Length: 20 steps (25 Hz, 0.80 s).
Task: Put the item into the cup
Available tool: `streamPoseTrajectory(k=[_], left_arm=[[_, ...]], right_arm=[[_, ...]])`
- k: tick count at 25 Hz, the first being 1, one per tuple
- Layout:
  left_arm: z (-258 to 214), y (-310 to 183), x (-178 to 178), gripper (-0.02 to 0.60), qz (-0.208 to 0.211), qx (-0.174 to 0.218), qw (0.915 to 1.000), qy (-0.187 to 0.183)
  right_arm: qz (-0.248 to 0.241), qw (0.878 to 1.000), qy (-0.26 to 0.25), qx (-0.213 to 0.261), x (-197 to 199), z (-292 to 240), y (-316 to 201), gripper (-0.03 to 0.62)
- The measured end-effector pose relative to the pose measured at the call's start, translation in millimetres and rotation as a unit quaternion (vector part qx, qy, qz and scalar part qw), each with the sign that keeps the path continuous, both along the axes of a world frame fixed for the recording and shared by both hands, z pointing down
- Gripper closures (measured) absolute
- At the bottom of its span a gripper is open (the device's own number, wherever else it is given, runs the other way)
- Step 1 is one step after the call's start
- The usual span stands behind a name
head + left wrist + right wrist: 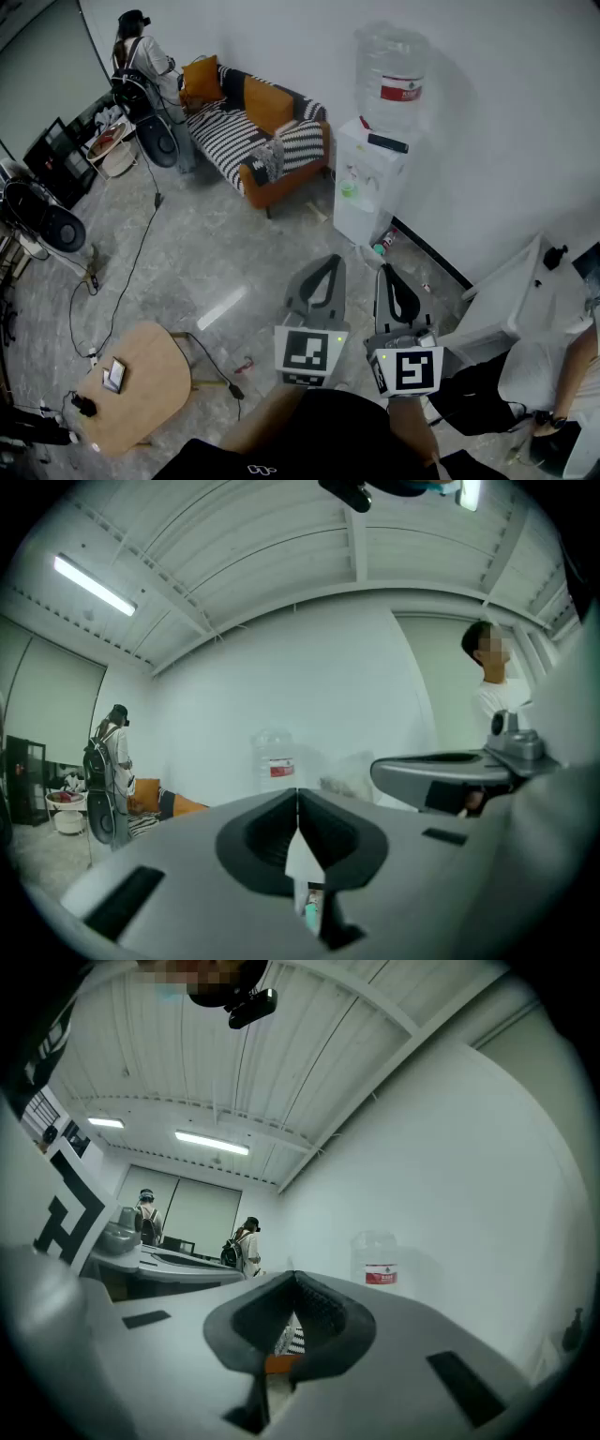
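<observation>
No cup or loose item can be told apart in any view. My left gripper (323,269) is held up over the grey floor with its jaws pressed together and nothing between them; in its own view the left gripper (298,797) shows the same. Just to its right, my right gripper (387,274) is also shut and empty, as the right gripper (294,1281) shows in its own view. Both point toward a white water dispenser (373,183) with a big bottle (392,75) on top. A small green thing (349,188) sits in the dispenser's front niche.
A striped sofa with orange cushions (258,127) stands at the back wall. A round wooden table (131,389) with a phone (114,374) is at the lower left, with cables on the floor. A person (142,58) stands far back; another sits by a white table (511,291) at right.
</observation>
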<state>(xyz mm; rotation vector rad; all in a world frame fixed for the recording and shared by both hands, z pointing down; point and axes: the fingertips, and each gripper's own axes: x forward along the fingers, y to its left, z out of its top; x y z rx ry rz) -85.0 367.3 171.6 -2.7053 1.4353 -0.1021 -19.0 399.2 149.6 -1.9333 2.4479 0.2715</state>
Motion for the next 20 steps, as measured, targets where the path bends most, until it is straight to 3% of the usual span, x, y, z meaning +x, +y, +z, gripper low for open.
streamPoseTrajectory(k=[9, 20], left_arm=[[-1.1, 1.3, -0.5, 0.568, 0.0, 0.008, 1.0, 0.005], [9.0, 6.6, 14.5, 0.569, -0.01, -0.011, 0.9999, 0.008]], right_arm=[[0.0, 1.0, -0.015, -0.001, 2.7, 0.8, -0.5, 0.583], [-0.006, 1.0, -0.019, -0.016, 15.2, 11.7, 7.0, 0.583]])
